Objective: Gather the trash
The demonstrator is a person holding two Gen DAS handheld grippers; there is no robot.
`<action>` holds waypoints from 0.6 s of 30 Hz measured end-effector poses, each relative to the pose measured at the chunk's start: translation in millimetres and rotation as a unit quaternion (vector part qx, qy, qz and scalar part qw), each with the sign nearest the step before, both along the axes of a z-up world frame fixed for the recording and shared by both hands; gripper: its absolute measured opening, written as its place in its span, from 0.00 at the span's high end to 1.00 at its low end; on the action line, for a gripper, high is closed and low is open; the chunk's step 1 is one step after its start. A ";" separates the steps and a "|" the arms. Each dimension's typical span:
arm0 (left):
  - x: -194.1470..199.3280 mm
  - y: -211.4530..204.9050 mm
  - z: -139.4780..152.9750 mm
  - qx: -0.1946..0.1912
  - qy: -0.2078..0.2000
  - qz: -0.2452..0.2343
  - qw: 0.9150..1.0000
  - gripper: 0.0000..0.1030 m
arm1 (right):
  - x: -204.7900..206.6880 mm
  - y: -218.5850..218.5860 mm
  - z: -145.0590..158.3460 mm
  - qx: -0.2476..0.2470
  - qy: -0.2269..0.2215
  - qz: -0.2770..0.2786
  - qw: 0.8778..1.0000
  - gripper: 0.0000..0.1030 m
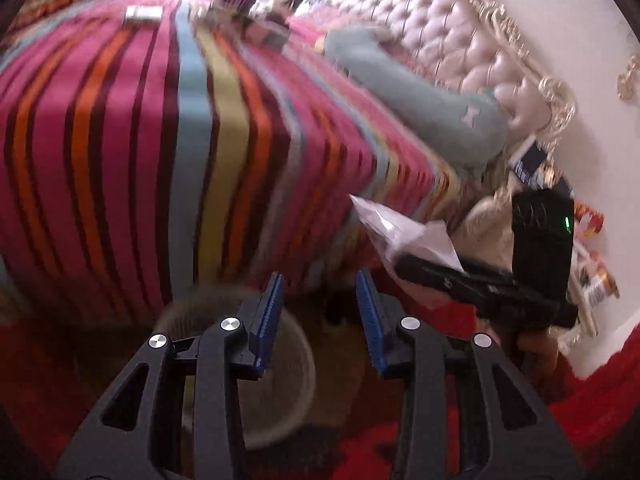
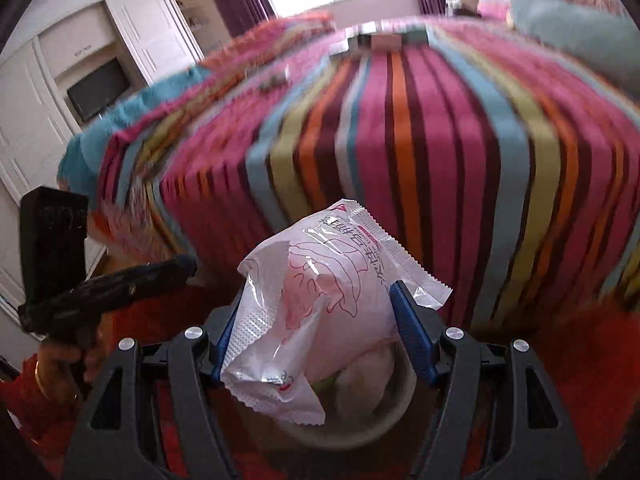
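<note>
The left claw [image 1: 320, 316] stood open with nothing between its fingers, above a round bin [image 1: 280, 380] beside the striped bed [image 1: 160, 140]. The right claw [image 2: 324, 332] gripped a crumpled white wrapper [image 2: 320, 300], over the bin [image 2: 384, 412].

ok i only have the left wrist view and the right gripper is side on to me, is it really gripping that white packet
Observer: Yes. The right gripper has its jaws shut on the packet, one blue pad on each side of it.
Operator: is it over the bin
Observer: In the right wrist view the bin sits straight below the packet, with its rim showing past the packet's lower edge.
Operator: anything in there
Observer: A pale lump with a bit of green beside it; too hidden to say what it is.
</note>
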State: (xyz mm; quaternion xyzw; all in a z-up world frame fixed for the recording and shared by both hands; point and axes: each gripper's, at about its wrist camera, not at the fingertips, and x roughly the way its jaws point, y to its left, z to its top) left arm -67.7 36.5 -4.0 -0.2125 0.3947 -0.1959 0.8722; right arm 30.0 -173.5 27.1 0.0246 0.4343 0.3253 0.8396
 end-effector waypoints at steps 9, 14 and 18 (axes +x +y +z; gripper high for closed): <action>-6.1 -5.3 -55.2 -0.005 0.077 0.018 0.997 0.64 | -0.5 14.1 -63.6 -0.038 0.096 0.017 0.995 0.37; 3.7 -4.5 -25.6 0.034 0.046 0.020 0.998 0.64 | -6.8 13.0 -62.7 -0.042 0.085 0.019 0.995 0.37; 33.7 21.6 28.0 0.076 -0.027 0.059 0.995 0.63 | -6.8 7.6 -67.1 -0.037 0.090 0.018 0.995 0.37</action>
